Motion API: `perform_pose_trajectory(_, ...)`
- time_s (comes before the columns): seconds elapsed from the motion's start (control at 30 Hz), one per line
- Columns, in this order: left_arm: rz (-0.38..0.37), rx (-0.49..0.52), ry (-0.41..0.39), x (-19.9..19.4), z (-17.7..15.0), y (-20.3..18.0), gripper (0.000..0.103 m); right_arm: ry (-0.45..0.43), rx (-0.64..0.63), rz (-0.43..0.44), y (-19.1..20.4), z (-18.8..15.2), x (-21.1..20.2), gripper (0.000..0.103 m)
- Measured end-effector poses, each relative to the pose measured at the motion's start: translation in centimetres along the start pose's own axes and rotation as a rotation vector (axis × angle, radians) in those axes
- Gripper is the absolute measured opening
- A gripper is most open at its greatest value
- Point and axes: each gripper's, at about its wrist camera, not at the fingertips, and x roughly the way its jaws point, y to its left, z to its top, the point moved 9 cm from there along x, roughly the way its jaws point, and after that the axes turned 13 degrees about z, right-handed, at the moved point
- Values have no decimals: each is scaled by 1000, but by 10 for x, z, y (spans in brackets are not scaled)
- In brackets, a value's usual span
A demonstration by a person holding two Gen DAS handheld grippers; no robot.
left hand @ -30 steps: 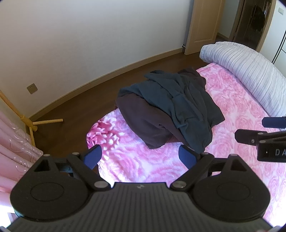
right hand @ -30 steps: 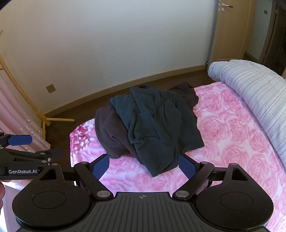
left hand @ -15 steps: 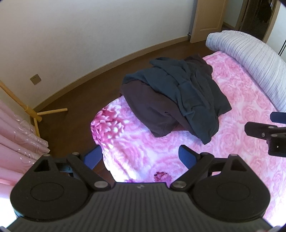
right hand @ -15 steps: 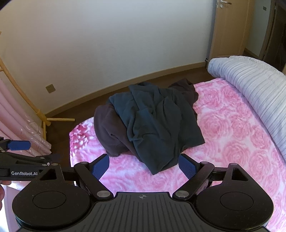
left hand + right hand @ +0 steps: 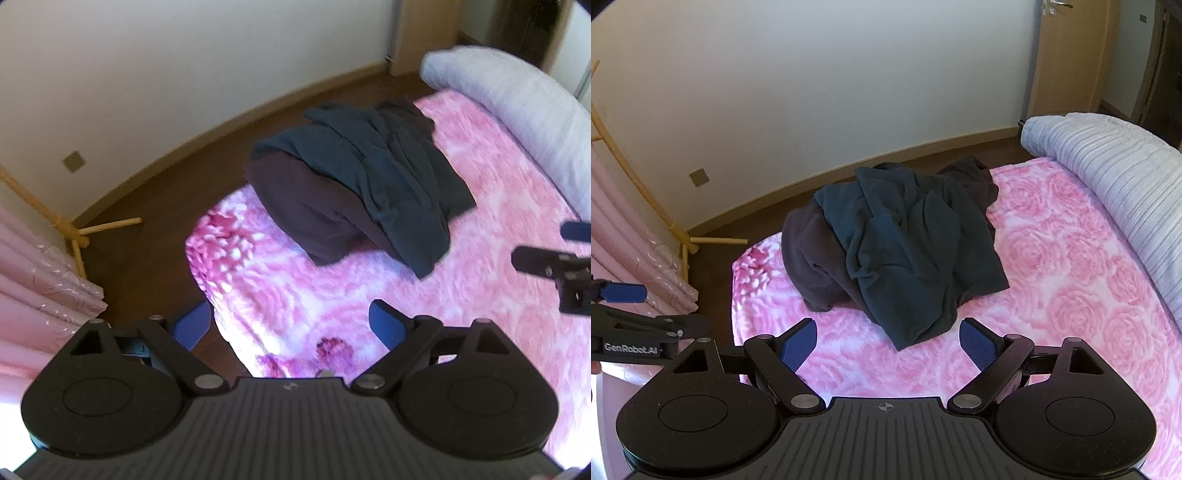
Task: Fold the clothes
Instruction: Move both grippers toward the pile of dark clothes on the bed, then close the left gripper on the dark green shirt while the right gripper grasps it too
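Observation:
A crumpled dark teal garment (image 5: 912, 251) (image 5: 391, 184) lies heaped over a dark brown garment (image 5: 809, 258) (image 5: 310, 214) near the far corner of the pink rose-patterned bed (image 5: 1052, 280) (image 5: 498, 280). My right gripper (image 5: 888, 341) is open and empty, hovering over the bed just short of the teal garment's near edge. My left gripper (image 5: 290, 325) is open and empty too, above the bed's left edge, well short of the pile. Each gripper shows at the side of the other's view.
A rolled grey-white striped duvet (image 5: 1115, 173) lies along the bed's right side. Brown wooden floor (image 5: 155, 199) runs between bed and white wall. A wooden rack (image 5: 676, 229) and pink curtain (image 5: 40, 280) stand at the left. A door (image 5: 1067, 59) is at the back right.
Both grippers have drawn back and up from the pile, which now sits farther away in each view. The left view has swung left and blurred. Both stay open; the clothes have not moved.

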Motion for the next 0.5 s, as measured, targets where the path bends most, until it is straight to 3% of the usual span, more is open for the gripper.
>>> perform_pose_trajectory(0.17,-28,103,-60,15,17,7,91,30,-30,5,-14,-10,23,87)
perform_pose_trajectory(0.23,-52,218,-131,24,32,1,91,29,-35,10,-21,-10,33,87)
perform_pose_trajectory(0.33,-47,487,-299,47,58,-21,91,38,-56,2,-32,-7,51,87)
perform_pose_trajectory(0.5,-114,780,-406,106,103,-59,91,69,-110,-2,-48,7,92,87)
